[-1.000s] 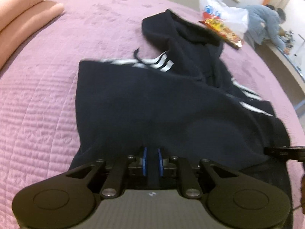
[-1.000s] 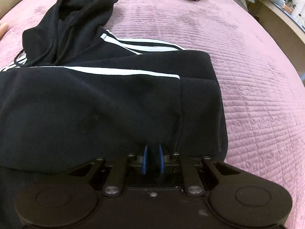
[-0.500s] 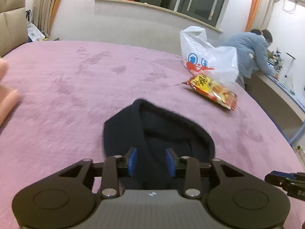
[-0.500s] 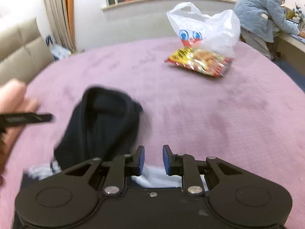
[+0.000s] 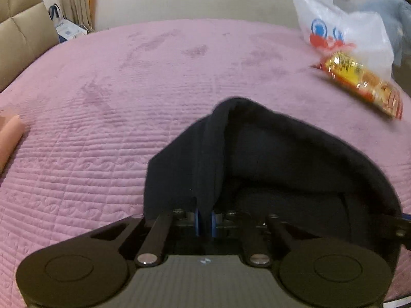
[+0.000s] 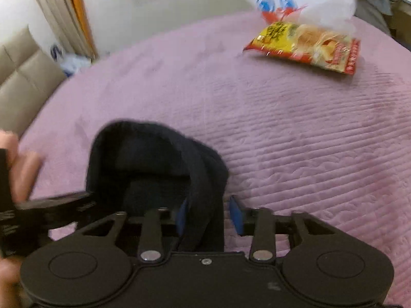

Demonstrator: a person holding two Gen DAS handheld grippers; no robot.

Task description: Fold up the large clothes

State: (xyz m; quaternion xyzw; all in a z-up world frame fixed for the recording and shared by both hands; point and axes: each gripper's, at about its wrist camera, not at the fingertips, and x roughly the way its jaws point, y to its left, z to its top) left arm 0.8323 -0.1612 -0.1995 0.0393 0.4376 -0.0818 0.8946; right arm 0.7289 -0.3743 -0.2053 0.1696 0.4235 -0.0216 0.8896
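The black hoodie's hood (image 5: 282, 159) lies on the purple quilted bed (image 5: 128, 82), opening towards me. My left gripper (image 5: 205, 222) is shut on the hood's left rim. In the right wrist view the hood (image 6: 143, 154) sits at lower left, and my right gripper (image 6: 209, 215) is open with the hood's right rim band lying between its blue pads (image 6: 235, 214). The rest of the hoodie is hidden below both grippers. The left gripper's body (image 6: 51, 205) shows at the left edge of the right wrist view.
A yellow-red snack bag (image 6: 305, 48) and a white plastic bag (image 6: 300, 0) lie at the far right of the bed; both also show in the left wrist view, the snack bag (image 5: 359, 84) and the white bag (image 5: 344, 30). A beige padded headboard (image 5: 23, 41) stands at left.
Both grippers have moved down and forward onto the hood's two rims. The left gripper has shut on the left rim; the right has opened wider around the right rim.
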